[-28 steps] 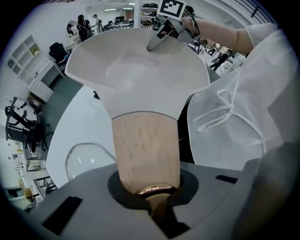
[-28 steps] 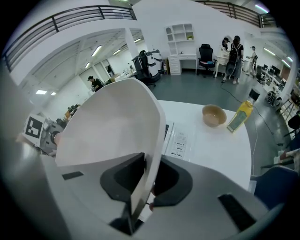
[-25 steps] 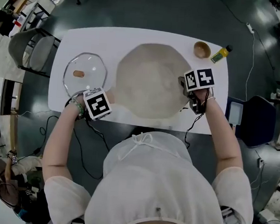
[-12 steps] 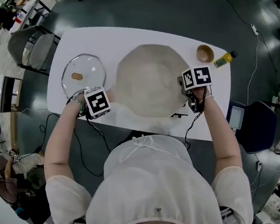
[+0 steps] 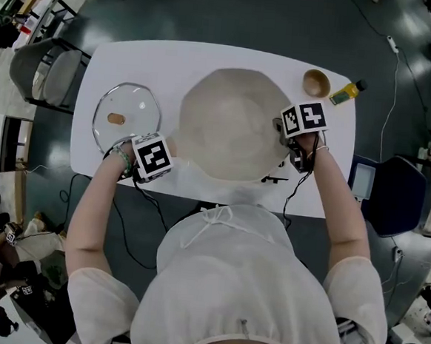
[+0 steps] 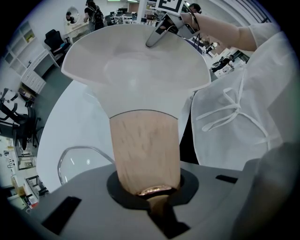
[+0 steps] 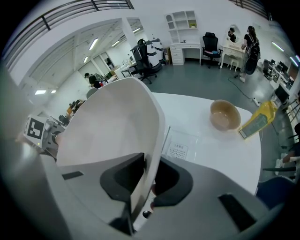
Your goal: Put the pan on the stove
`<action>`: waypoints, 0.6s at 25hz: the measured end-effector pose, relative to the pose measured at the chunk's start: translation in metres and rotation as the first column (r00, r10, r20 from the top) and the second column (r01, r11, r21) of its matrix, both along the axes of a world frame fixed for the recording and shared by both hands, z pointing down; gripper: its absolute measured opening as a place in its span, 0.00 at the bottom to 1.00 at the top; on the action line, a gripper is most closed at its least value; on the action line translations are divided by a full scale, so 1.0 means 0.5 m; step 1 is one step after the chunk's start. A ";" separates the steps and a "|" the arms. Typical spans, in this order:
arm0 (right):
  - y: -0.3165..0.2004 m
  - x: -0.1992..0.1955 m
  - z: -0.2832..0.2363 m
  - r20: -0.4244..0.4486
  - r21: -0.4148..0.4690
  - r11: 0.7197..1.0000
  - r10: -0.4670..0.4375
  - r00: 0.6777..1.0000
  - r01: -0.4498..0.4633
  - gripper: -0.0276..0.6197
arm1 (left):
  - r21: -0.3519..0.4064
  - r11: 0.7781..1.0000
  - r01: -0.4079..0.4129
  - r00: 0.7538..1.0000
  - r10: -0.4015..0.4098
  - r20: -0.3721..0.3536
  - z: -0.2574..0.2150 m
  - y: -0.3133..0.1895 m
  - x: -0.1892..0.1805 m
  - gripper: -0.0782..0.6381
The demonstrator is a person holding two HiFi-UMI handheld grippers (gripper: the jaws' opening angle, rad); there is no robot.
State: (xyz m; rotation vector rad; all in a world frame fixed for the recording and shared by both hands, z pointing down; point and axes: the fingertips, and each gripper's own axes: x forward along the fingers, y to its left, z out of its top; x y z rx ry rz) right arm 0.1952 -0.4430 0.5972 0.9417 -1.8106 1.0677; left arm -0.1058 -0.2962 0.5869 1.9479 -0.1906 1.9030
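A wide, pale pan point(image 5: 230, 124) lies over the middle of the white table point(image 5: 135, 57). Its wooden handle point(image 6: 145, 150) points toward the person, and my left gripper point(image 5: 164, 150) is shut on it; the handle runs out from between the jaws point(image 6: 152, 192). On the pan's right rim point(image 7: 152, 122) my right gripper point(image 5: 284, 130) is shut, the thin wall pinched between its pads point(image 7: 145, 173). Under the pan's right side lies a flat white panel with a printed label point(image 7: 178, 151). Whether the pan's base rests on it is hidden.
A glass lid point(image 5: 127, 116) with a wooden knob lies on the table left of the pan, also visible in the left gripper view point(image 6: 79, 161). A small wooden bowl point(image 5: 316, 83) and a yellow bottle point(image 5: 348, 91) sit at the table's far right corner. Chairs stand around the table.
Both grippers keep their hold. The pan and the grippers have barely shifted; the view itself has moved slightly.
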 end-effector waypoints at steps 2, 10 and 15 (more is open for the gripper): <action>-0.002 0.004 0.000 -0.016 0.017 1.000 -0.010 1.000 0.010 0.14 | 0.013 1.000 0.005 1.000 -0.005 0.004 0.005 -0.001 0.003 0.17; -0.010 0.005 -0.006 -0.005 0.018 1.000 0.006 1.000 -0.006 0.14 | 0.075 0.997 -0.017 0.998 0.012 0.069 0.002 -0.022 -0.009 0.17; -0.009 0.005 -0.010 -0.002 0.042 0.999 -0.007 1.000 0.007 0.20 | 0.120 0.992 -0.026 0.998 0.020 0.057 -0.008 -0.033 0.002 0.26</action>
